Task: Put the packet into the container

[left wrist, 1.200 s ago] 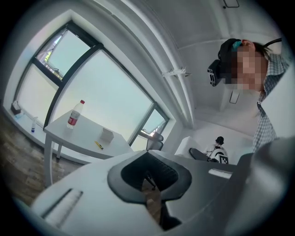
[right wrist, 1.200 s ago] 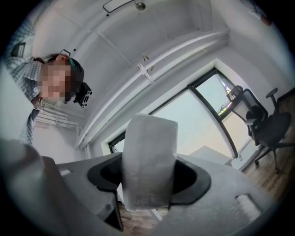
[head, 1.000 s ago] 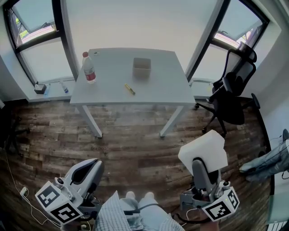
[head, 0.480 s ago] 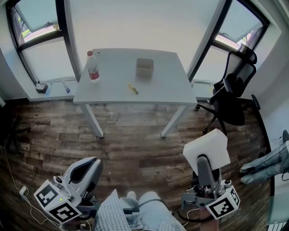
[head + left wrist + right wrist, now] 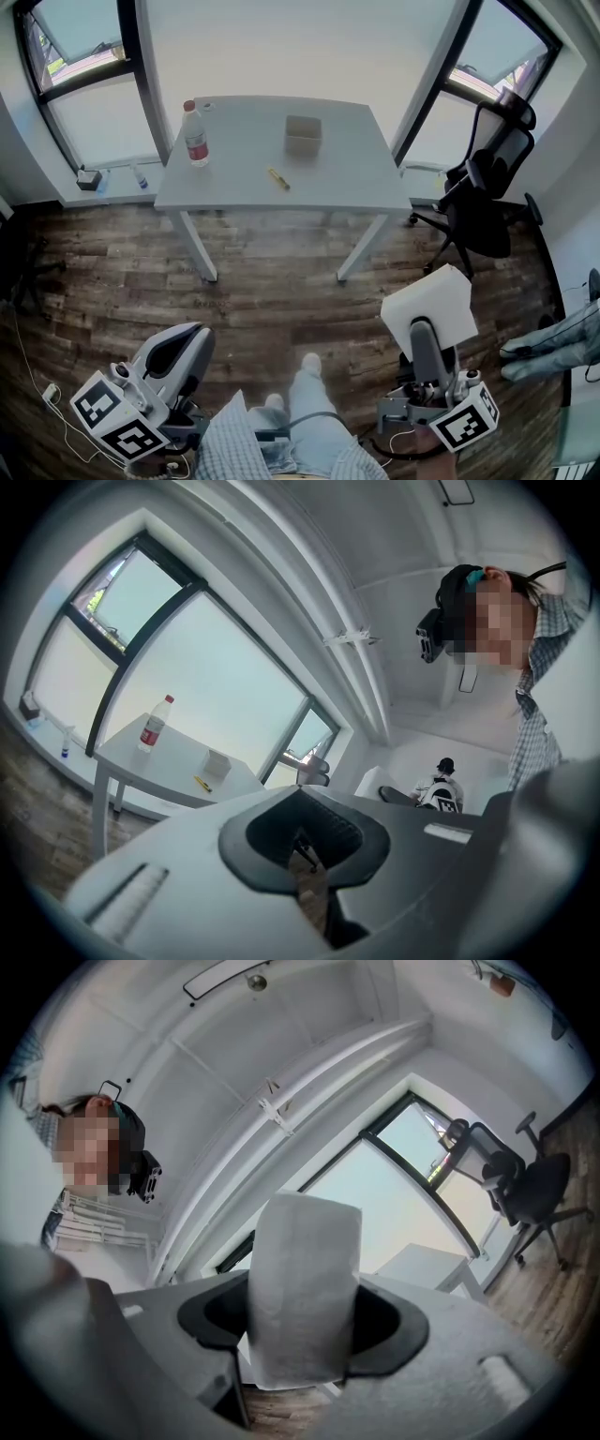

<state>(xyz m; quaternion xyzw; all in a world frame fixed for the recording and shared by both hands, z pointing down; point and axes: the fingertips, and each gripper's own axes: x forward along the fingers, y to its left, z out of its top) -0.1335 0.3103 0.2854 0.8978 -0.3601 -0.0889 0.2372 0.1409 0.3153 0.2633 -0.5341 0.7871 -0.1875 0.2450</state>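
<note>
A white packet point(image 5: 429, 307) stands upright between the jaws of my right gripper point(image 5: 427, 339), low at the right of the head view; the gripper is shut on it. In the right gripper view the packet point(image 5: 305, 1288) fills the gap between the dark pads point(image 5: 217, 1321). My left gripper point(image 5: 175, 353) is low at the left, jaws together, nothing in it. The container point(image 5: 303, 134), a small grey open box, sits far off on the grey table point(image 5: 347, 173). It also shows small in the left gripper view as a pale container point(image 5: 217, 763).
On the table stand a red-labelled bottle point(image 5: 196, 134) and a small yellow item point(image 5: 277, 178). A black office chair point(image 5: 487, 192) is right of the table. Wooden floor point(image 5: 262, 291) lies between me and the table. Windows run behind it.
One of the person's feet has come forward on the floor. The table sits slightly further right in the head view. Both grippers hold their places and states.
</note>
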